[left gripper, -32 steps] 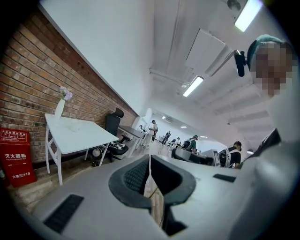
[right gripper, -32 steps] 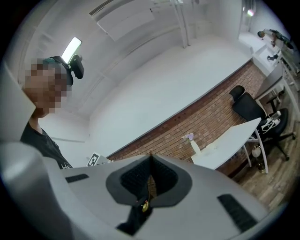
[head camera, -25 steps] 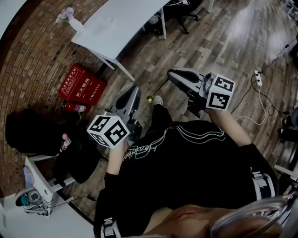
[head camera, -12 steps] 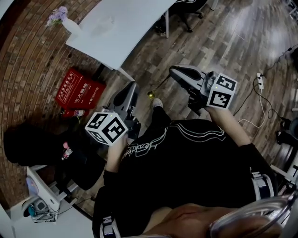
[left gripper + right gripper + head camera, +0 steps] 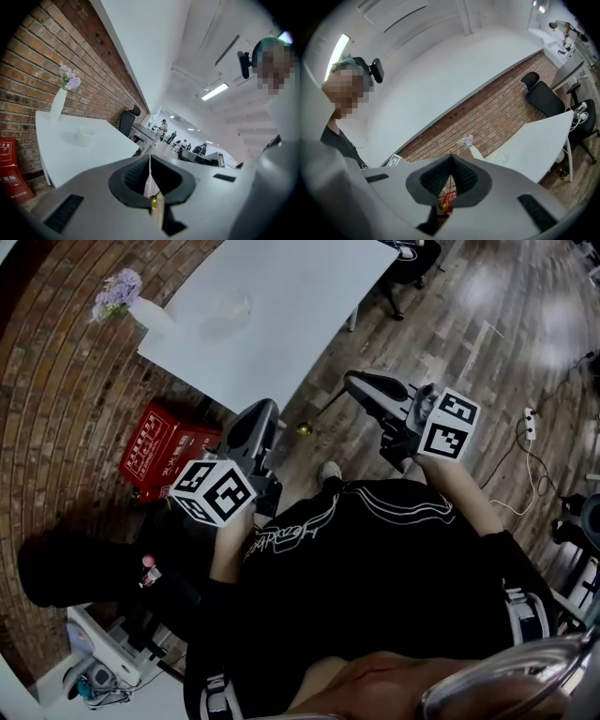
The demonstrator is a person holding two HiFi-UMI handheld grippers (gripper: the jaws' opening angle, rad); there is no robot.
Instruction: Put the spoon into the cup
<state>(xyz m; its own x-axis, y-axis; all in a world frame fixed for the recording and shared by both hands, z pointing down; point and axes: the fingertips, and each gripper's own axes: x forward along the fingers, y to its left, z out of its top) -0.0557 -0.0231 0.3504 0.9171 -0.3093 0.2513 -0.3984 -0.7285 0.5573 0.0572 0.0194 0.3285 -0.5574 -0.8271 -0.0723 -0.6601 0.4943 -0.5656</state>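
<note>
A translucent cup (image 5: 228, 307) stands on the white table (image 5: 300, 306); the left gripper view shows the cup (image 5: 86, 136) on the table beyond my jaws. A gold spoon (image 5: 304, 427) hangs over the wooden floor, short of the table. Its thin handle runs up to my right gripper (image 5: 354, 382), which is shut on it. In the right gripper view the right gripper (image 5: 450, 159) has its pads together, with a thin tip poking out above them. My left gripper (image 5: 258, 413) is shut and holds nothing, level with the right one; the left gripper (image 5: 150, 161) shows only a hairline seam.
A white vase of purple flowers (image 5: 141, 301) stands at the table's corner against the brick wall. Red boxes (image 5: 164, 451) lie on the floor under that corner. Black chairs (image 5: 412, 254) stand past the table, and a power strip with cables (image 5: 530, 423) lies at right.
Both grippers have travelled forward together and the table now fills more of the head view. The spoon has stayed in the right gripper. Neither pair of jaws has changed.
</note>
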